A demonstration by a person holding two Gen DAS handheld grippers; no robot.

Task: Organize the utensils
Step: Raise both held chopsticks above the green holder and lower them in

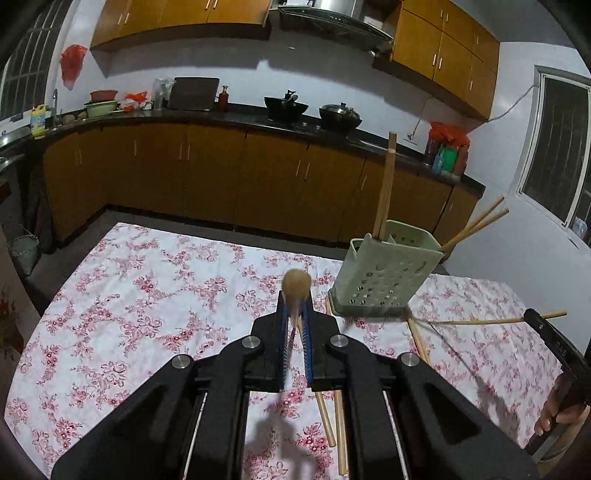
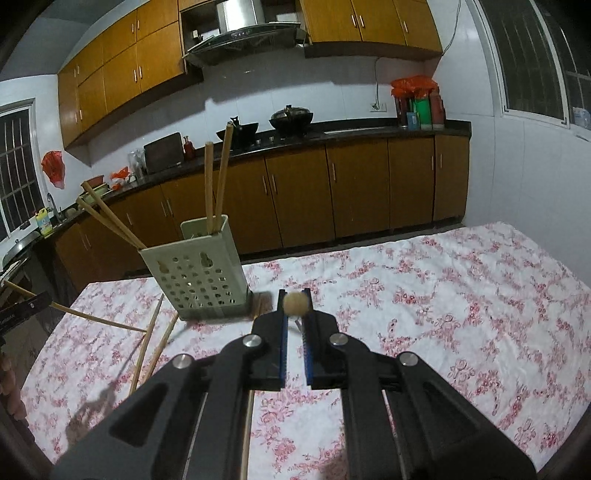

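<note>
The room is a kitchen with orange-brown cabinets [image 1: 207, 173] under a dark counter [image 1: 221, 116], more cabinets on the wall above, and a steel range hood [image 2: 240, 26]. Two black woks [image 1: 286, 105] stand on the stove, and a barred window [image 2: 535, 55] is in the right wall.

In front is a table under a white cloth with red flowers [image 1: 147, 295]. On the cloth stands a pale green utensil holder [image 2: 199, 273] with holes in its wall. Two chopsticks stand nearly upright in one compartment and two others lean out over the rim at the other side. Several loose chopsticks [image 2: 147, 343] lie on the cloth just beside the holder's foot.

The left gripper [image 1: 295, 295] is clamped on one chopstick [image 1: 295, 284], whose round end points toward the camera and sticks out past the fingertips. It is above the cloth, near the holder, which is to its right. The right gripper [image 2: 295, 306] is likewise pressed together on a second chopstick [image 2: 295, 303], seen end-on, with the holder to its left and a little apart. In the left wrist view a hand [image 1: 557, 413] shows at the right edge.
</note>
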